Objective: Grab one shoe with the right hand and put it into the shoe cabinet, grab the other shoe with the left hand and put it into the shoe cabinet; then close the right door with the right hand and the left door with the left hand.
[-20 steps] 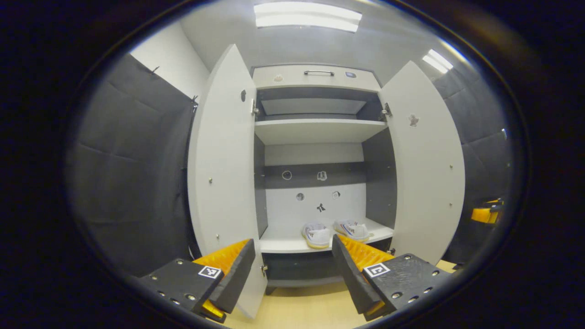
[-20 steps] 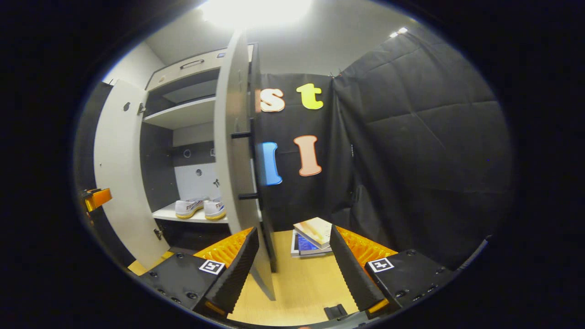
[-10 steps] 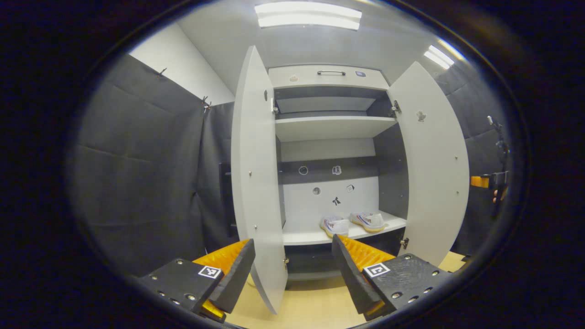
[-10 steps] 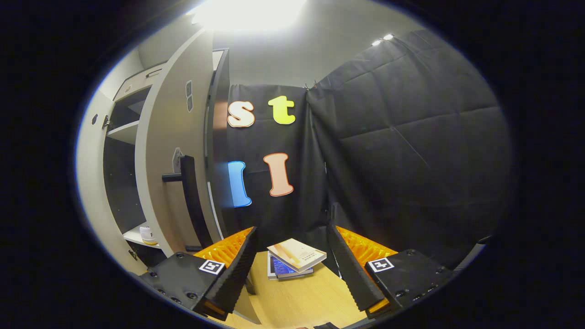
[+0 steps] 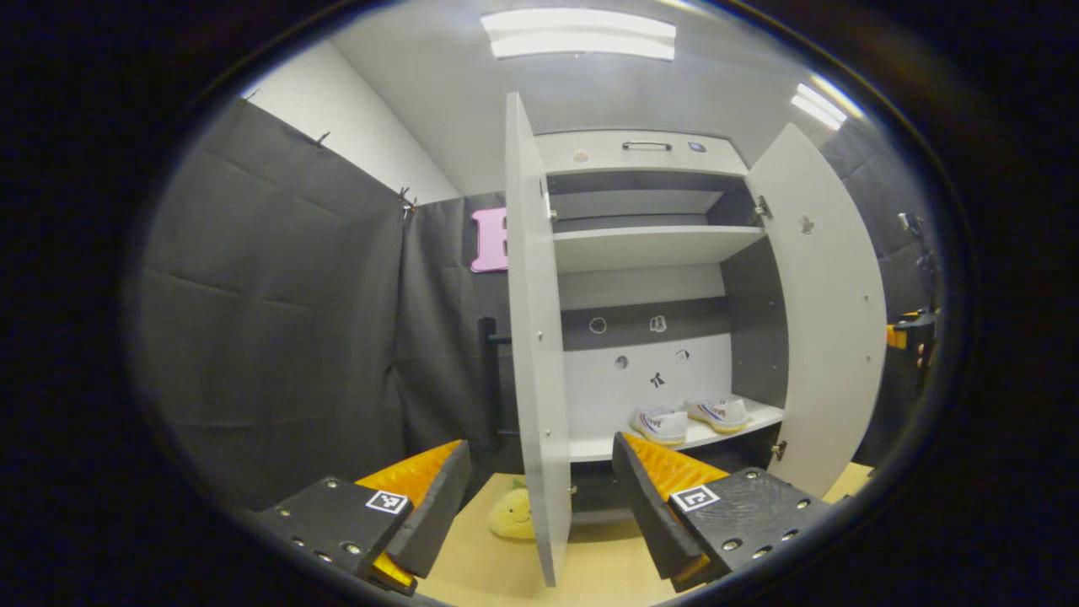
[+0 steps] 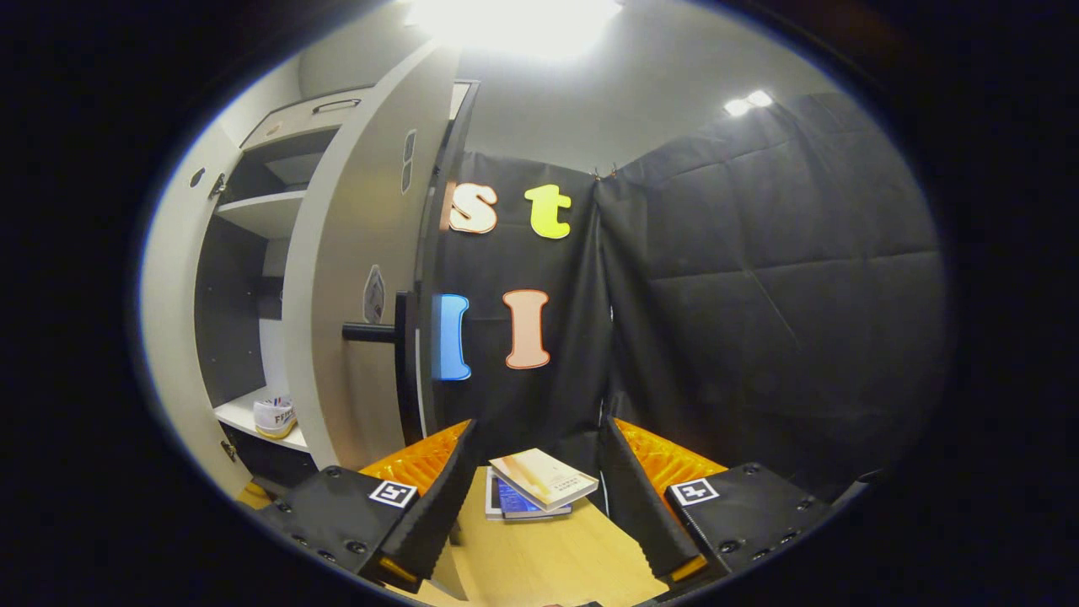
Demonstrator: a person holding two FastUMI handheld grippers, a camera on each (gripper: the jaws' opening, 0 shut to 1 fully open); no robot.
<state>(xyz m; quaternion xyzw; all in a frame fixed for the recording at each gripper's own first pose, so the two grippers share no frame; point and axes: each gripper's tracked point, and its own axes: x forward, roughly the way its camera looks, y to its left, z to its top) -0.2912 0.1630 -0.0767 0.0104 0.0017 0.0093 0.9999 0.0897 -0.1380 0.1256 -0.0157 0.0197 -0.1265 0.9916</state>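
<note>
Already both shoes (image 5: pixel 689 419) are seen side by side on the lower shelf (image 5: pixel 590 445) of the shoe cabinet (image 5: pixel 649 244), so the placing part is judged done and only the two doors are left. Neither door is shut: the left door (image 5: pixel 534 337) is seen nearly edge-on between the wide-spread, empty fingers of the left gripper (image 5: pixel 539 497). The right door (image 6: pixel 350 278) stands ajar just ahead of the right gripper (image 6: pixel 535 497), whose fingers are likewise spread and hold nothing.
</note>
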